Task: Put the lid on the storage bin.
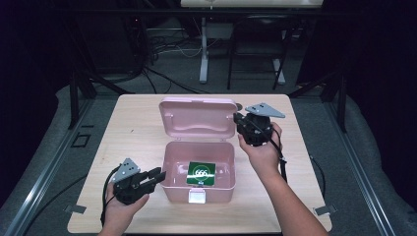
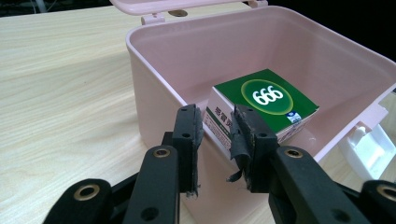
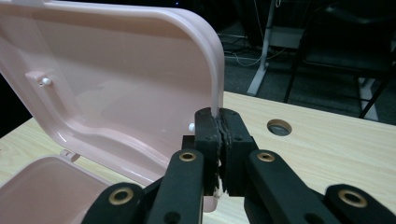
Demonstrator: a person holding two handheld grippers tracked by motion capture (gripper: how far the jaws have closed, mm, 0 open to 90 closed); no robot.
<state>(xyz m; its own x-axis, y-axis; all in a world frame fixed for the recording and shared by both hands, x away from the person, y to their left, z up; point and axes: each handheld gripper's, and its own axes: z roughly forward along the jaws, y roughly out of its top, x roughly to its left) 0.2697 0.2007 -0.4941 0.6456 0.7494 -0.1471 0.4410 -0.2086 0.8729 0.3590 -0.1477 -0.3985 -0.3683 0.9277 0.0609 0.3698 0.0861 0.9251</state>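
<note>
Here, a pink box [image 1: 198,184] stands near the middle of the wooden counter [image 1: 133,128], toward the person's side, with its lid [image 1: 198,118] raised upright on the far hinge. In the high view a white latch [image 1: 197,196] shows on the front wall. Inside, on the floor of the box, lies a single green carton [image 1: 201,173] marked with a white "666" in a ring; in the left gripper view it lies flat near the front wall, its white side panel facing the nearer wall.

The left tongs [image 2: 217,140] sit at the box's near-left corner. Their jaws stand a little apart, one outside the wall and one over the inside, with the pink rim [image 2: 154,77] between them. Whether the pads actually press on the wall cannot be told from these views; the torn padding on the inner jaw hangs loose. In the high view these tongs rest low beside the box's left wall, held in the person's left hand [image 1: 123,209].

The right tongs [image 3: 219,126] are closed tight on the lid's side edge, the thin pink rim pinched between the two pads. In the high view they grip the lid's right edge, with the right hand [image 1: 263,152] behind them. A round hole [image 3: 279,126] in the counter lies just beyond.
</note>
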